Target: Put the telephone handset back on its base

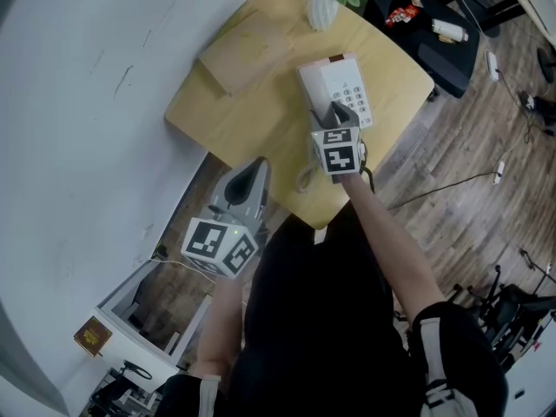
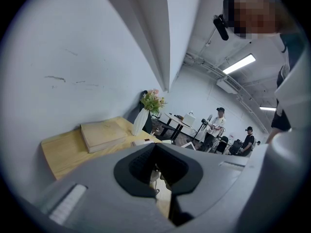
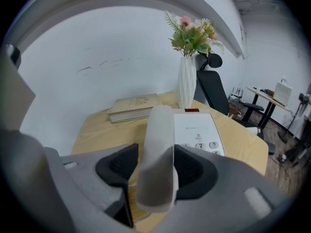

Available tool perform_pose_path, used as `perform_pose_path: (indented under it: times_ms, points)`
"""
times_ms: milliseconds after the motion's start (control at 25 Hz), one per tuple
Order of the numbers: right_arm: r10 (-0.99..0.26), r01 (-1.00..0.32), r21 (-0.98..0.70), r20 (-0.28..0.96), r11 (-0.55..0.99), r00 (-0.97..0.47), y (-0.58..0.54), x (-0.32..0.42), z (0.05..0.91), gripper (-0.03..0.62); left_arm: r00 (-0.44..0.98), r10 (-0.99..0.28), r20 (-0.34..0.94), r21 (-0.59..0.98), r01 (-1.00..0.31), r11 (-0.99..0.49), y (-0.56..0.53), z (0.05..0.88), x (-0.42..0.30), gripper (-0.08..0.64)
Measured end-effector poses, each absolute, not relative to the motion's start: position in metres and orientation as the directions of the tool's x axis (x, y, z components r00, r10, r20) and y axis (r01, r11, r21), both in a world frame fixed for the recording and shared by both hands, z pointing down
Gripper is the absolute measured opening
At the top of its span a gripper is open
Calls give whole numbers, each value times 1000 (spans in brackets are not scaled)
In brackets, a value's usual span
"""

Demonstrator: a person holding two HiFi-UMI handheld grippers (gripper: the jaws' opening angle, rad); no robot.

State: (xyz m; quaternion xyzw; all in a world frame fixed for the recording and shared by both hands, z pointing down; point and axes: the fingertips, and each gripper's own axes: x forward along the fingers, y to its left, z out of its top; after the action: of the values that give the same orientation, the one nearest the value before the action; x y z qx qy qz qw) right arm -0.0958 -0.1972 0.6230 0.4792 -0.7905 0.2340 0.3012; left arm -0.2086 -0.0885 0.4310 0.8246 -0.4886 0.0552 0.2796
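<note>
Near the right edge of the tabletop point(image 1: 261, 120), the head view shows the right gripper point(image 1: 335, 111) over the phone base point(image 1: 346, 83), and the left gripper point(image 1: 257, 167) off the near edge. Left gripper view: jaws together, nothing inside. Right gripper view: jaws squeeze the white handset point(image 3: 156, 154) by the base's left side.

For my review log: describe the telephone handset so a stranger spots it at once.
On the light wooden table stands a white keypad telephone base. The long white plastic handset is beside its keypad, the only thing clamped in the right gripper.
</note>
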Motion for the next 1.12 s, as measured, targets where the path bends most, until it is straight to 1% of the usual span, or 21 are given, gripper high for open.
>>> perform_pose_path:
  times_ms: [760, 1120]
  points:
    - [-631, -904, -67, 694, 422, -346, -188, -89, 613, 232, 511, -784, 352, 408, -838, -362, -77, 428, -212, 11]
    - [-659, -914, -53, 677, 402, -329, -170, -77, 600, 229, 529, -782, 330, 411, -826, -385, -66, 426, -207, 9]
